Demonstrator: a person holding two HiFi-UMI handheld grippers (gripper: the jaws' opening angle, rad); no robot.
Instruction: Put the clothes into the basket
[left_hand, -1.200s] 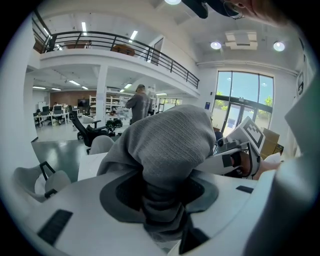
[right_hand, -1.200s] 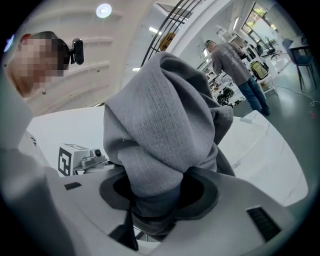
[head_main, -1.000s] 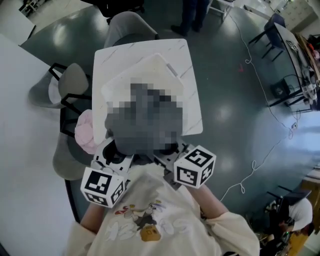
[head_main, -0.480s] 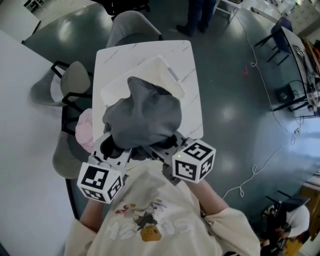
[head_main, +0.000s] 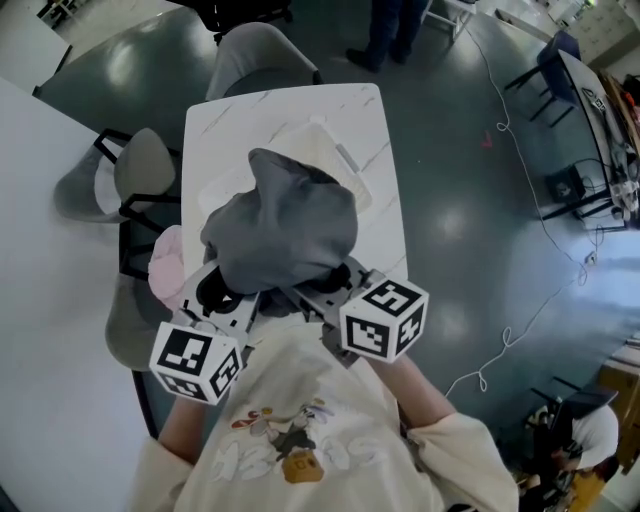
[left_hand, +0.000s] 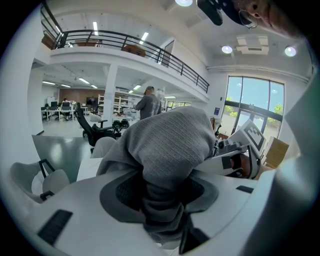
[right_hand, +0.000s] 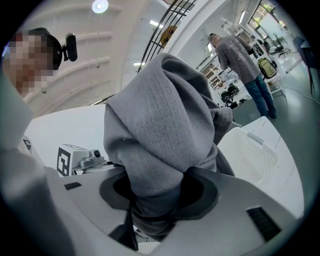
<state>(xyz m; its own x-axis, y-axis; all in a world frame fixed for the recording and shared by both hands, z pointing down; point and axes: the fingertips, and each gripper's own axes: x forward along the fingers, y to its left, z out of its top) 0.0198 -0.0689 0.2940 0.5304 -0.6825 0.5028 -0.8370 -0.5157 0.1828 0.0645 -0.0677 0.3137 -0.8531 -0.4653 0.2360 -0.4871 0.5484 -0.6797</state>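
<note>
Both grippers hold one bunched grey garment (head_main: 282, 235) up over the white table (head_main: 250, 112), and it hides most of the white basket (head_main: 345, 162) behind it. My left gripper (head_main: 228, 296) is shut on the garment's lower left fold, my right gripper (head_main: 322, 290) on its lower right fold. In the left gripper view the grey garment (left_hand: 167, 142) is pinched in the left gripper (left_hand: 162, 197), with the right gripper's cube (left_hand: 250, 137) beside it. In the right gripper view the right gripper (right_hand: 155, 202) clamps the grey garment (right_hand: 160, 125); the mesh basket (right_hand: 260, 150) lies beyond.
A pink cloth (head_main: 165, 265) lies on a grey chair (head_main: 125, 320) left of the table. Other grey chairs stand at the table's far end (head_main: 255, 50) and left side (head_main: 135, 170). A person (right_hand: 242, 57) stands beyond the table. Cables (head_main: 520, 150) run over the dark floor on the right.
The grey garment and both grippers have drifted slightly left in the head view. Both grips on the garment stay as they were.
</note>
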